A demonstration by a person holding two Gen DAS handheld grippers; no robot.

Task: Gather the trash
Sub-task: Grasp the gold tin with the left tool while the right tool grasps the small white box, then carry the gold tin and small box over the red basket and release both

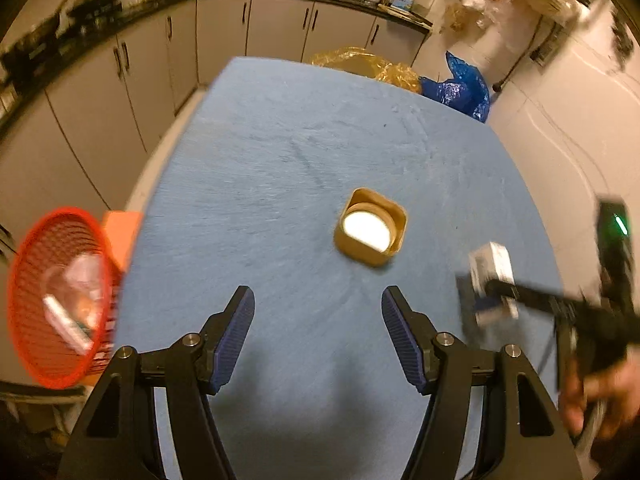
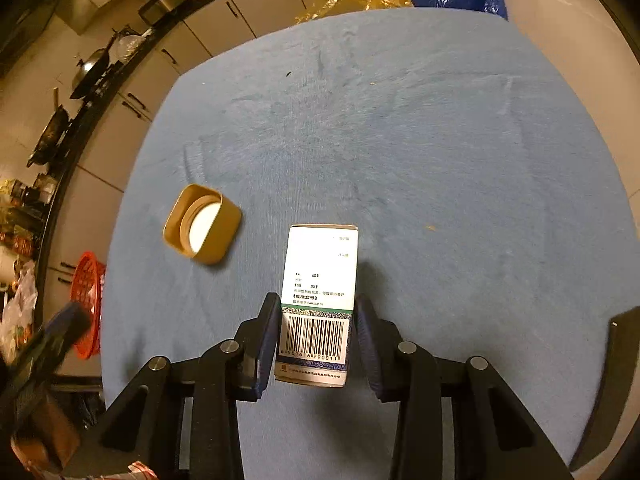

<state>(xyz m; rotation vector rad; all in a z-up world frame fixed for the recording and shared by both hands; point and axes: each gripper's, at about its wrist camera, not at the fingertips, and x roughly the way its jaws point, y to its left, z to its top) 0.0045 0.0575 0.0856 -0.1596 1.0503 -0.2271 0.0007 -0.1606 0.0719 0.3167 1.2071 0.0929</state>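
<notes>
A white carton point(image 2: 320, 280) with a barcode lies on the blue tablecloth point(image 2: 440, 140), lengthwise between the fingers of my right gripper point(image 2: 318, 300). Both pads sit against its sides, so the gripper is shut on it. In the left wrist view the same gripper point(image 1: 492, 292) and carton point(image 1: 494, 264) show blurred at the right edge. A gold square cap point(image 1: 370, 232) with a white inside rests on the cloth, ahead of my left gripper point(image 1: 318, 294), which hangs open over the cloth with nothing between its fingers. In the right wrist view the cap point(image 2: 202, 229) lies left of the carton.
A red mesh basket point(image 1: 60, 296) holding some trash stands off the table's left side, also seen as the basket point(image 2: 86, 308). Yellow bag point(image 1: 360, 62) and blue bag point(image 1: 460, 88) lie beyond the far edge. Cabinets point(image 1: 140, 60) and a cluttered counter run behind. A hand point(image 1: 600, 400) holds the right gripper.
</notes>
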